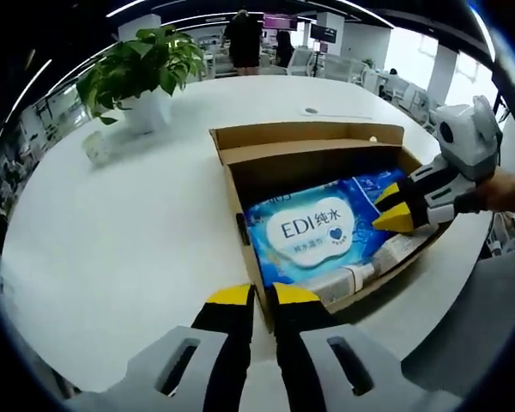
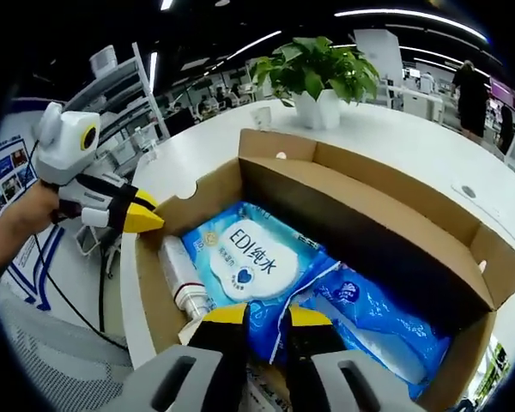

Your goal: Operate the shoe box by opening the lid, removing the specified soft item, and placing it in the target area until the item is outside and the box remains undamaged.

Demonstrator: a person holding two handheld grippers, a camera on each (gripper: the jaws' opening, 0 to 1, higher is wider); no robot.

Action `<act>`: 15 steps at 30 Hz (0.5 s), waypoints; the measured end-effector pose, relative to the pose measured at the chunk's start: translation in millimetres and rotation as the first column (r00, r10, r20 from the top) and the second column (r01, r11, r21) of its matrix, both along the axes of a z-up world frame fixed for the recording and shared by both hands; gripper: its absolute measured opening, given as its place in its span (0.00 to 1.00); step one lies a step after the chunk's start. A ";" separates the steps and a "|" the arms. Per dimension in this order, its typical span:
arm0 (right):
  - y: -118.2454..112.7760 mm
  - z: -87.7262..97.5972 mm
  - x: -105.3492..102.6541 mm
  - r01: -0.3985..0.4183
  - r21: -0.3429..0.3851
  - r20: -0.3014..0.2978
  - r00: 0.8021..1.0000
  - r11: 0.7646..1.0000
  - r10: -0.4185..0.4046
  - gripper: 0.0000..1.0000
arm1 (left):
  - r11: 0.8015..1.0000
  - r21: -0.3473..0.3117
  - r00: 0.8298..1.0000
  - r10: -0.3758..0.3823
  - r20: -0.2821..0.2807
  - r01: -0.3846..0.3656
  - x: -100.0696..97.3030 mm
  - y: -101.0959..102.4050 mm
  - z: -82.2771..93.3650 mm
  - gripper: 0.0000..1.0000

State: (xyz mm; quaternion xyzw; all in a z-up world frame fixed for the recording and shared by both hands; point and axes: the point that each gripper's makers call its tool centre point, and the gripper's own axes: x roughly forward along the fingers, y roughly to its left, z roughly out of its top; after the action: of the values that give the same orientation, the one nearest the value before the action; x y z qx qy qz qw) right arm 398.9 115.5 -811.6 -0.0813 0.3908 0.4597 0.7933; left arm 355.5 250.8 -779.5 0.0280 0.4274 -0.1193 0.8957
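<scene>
An open brown cardboard shoe box [image 1: 240,184] [image 2: 197,189] lies on a white table, its lid flap [image 1: 305,136] [image 2: 369,184] folded back. Inside lies a blue soft wipes pack with a white label [image 1: 313,232] [image 2: 240,253], a second blue pack [image 2: 369,313] and a white tube [image 2: 182,279] [image 1: 360,275]. My left gripper [image 1: 263,296] [image 2: 150,215] is shut on the box's near side wall. At the pack's edge, my right gripper [image 2: 268,315] [image 1: 388,208] is shut on the labelled wipes pack, which still lies in the box.
A potted green plant [image 1: 142,69] [image 2: 318,64] in a white pot stands on the white table [image 1: 112,240] [image 2: 395,137] beyond the box, with a small glass [image 1: 94,146] beside it. People stand far back [image 1: 243,39]. The table edge runs close to the box.
</scene>
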 end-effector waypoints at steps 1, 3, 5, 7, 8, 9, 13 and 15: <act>0.8 -0.9 0.5 0.000 -0.004 0.000 1.000 1.000 0.000 0.12 | 1.000 0.000 1.000 0.001 -0.001 -0.001 0.0 0.1 0.0 0.06; 2.0 -3.8 2.0 0.004 -0.026 0.007 1.000 1.000 -0.004 0.12 | 1.000 0.002 1.000 0.000 -0.001 0.000 0.1 0.2 0.0 0.06; 4.8 -6.6 2.5 0.002 -0.042 0.012 1.000 0.999 -0.001 0.11 | 1.000 0.003 1.000 0.000 -0.001 0.000 0.0 0.2 0.1 0.06; 5.2 -7.8 4.8 0.010 -0.057 0.014 1.000 0.998 -0.009 0.08 | 1.000 0.000 1.000 0.003 -0.001 -0.003 -0.1 0.2 0.2 0.06; 3.0 -7.3 6.6 0.016 -0.074 0.024 1.000 0.997 -0.014 0.06 | 1.000 -0.002 1.000 0.005 -0.001 -0.005 -0.1 0.3 0.3 0.06; 0.5 -7.4 8.9 0.022 -0.090 0.036 0.999 0.996 -0.019 0.02 | 1.000 -0.004 1.000 0.006 -0.001 -0.006 -0.1 0.3 0.3 0.06; 0.3 -6.7 9.8 0.024 -0.085 0.025 0.999 0.996 -0.021 0.00 | 1.000 -0.002 1.000 0.008 -0.001 -0.008 -0.3 0.5 0.5 0.05; 0.6 -4.0 8.4 0.021 -0.082 0.029 0.999 0.996 -0.019 0.00 | 1.000 -0.002 1.000 0.009 0.000 -0.009 -0.3 0.7 0.7 0.05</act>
State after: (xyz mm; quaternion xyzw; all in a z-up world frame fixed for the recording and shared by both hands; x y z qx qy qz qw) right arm 407.3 116.1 -815.6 -0.1166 0.3988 0.4340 0.7994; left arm 355.1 251.5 -778.8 0.0248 0.4275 -0.1155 0.8962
